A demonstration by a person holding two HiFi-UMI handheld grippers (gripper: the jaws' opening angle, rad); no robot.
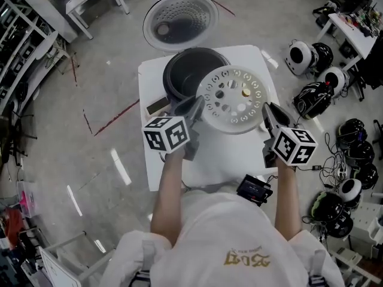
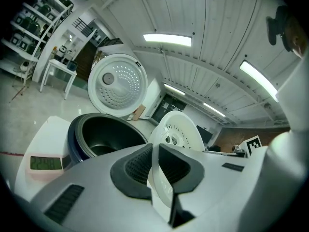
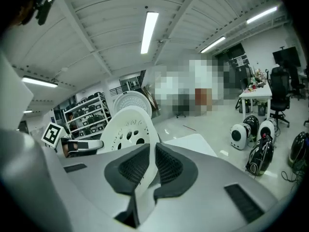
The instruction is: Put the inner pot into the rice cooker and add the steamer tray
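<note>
The white steamer tray [image 1: 232,98], round with several holes, hangs lifted above the white table [image 1: 212,154], just right of the rice cooker [image 1: 190,75]. My left gripper [image 1: 192,108] is shut on the tray's left rim [image 2: 159,178]; my right gripper [image 1: 267,113] is shut on its right rim [image 3: 145,178]. The dark inner pot [image 2: 104,137] sits inside the cooker, whose lid [image 1: 178,21] stands open behind. In both gripper views the tray [image 3: 129,127] rises on edge between the pads.
A small scale with a green display [image 2: 46,163] lies at the table's left, beside the cooker. A black device [image 1: 255,189] rests at the table's near edge. Helmets and round robot bodies [image 1: 311,58] litter the floor at right; shelving [image 1: 18,34] stands at left.
</note>
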